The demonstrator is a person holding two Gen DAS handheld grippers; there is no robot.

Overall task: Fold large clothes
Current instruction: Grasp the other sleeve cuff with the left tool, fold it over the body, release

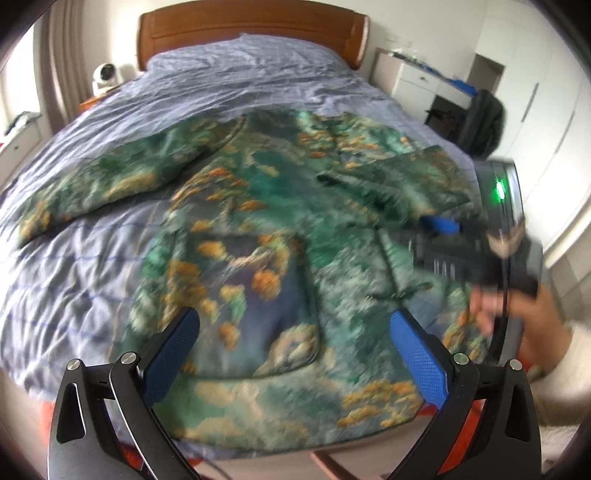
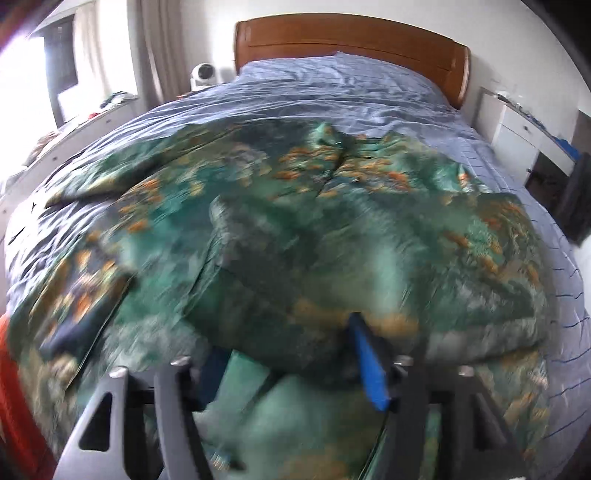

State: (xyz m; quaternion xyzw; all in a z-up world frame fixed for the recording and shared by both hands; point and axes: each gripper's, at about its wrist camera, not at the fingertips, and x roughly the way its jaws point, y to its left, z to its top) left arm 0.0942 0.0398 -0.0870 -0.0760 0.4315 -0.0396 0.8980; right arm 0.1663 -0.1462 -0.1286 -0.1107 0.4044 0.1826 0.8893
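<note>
**Jacket spread on the bed, 2 grippers over it**

From the left wrist view we get the whole layout: the green-and-orange patterned jacket [image 1: 258,229] lies flat across the blue checked bedspread [image 1: 92,266], 1 sleeve [image 1: 110,181] stretched out to the left, a big square pocket facing up near the hem. This view also catches the right gripper [image 1: 439,225] from the side, over the jacket's right half, blurred, with a hand [image 1: 517,310] in a pale fuzzy sleeve gripping its handle and a green light glowing on its body. The right wrist view shows none of that, but it does show the right side of the jacket folded over toward the middle, a thick bunched layer lying right in front of the lens.

Now the fingers. The left gripper [image 1: 295,350] hangs above the hem with its blue pads [image 1: 417,354] spread wide, nothing between them, touching nothing. The right gripper [image 2: 291,365] is heavily smeared; its jaws stand partly apart, with jacket cloth bulging up between them. 1 blue pad [image 2: 369,369] shows clearly, the other is hidden by fabric, and I cannot tell whether the pads press on the cloth.

Around the scene: a wooden headboard [image 1: 251,33] at the far end, a small white fan [image 1: 105,75] to its left, a white cabinet [image 1: 417,81] to the right, and a dark bag [image 1: 484,122] beside it.
</note>
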